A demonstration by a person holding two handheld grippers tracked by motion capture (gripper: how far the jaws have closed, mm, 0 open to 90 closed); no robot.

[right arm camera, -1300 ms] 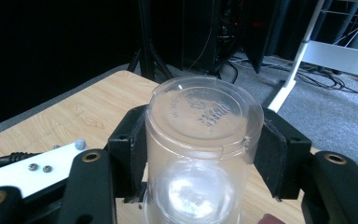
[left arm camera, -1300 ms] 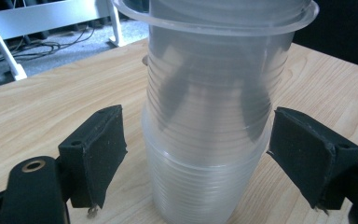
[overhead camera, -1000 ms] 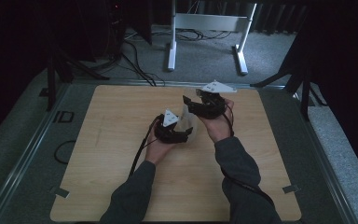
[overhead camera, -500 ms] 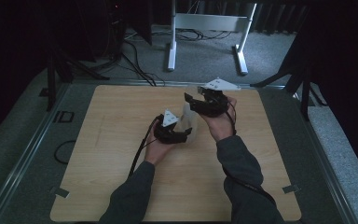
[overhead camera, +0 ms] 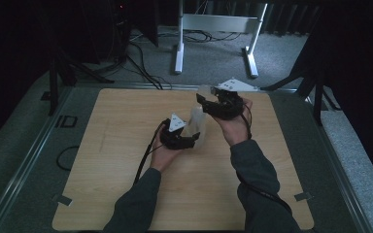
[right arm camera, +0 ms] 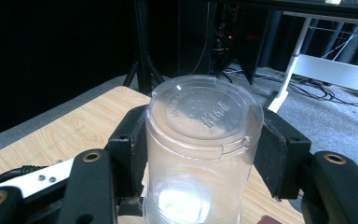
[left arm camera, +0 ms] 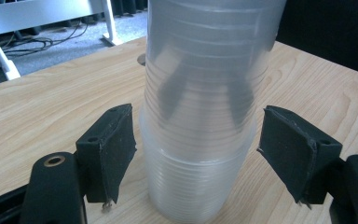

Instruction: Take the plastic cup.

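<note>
The right gripper (right arm camera: 200, 144) clamps its black jaws on the upper end of a stack of clear plastic cups (right arm camera: 200, 154), closed bottom uppermost, held up above the middle of the wooden table (overhead camera: 116, 145). Lower down, the left gripper (left arm camera: 198, 154) has just been closing around the stack's wider end: its pads (left arm camera: 114, 149) flank the ribbed wall with a narrow gap on either side, not yet pressing. In the high view, both hands come in from the near edge, the right gripper (overhead camera: 213, 103) farther off than the left gripper (overhead camera: 190, 141).
</note>
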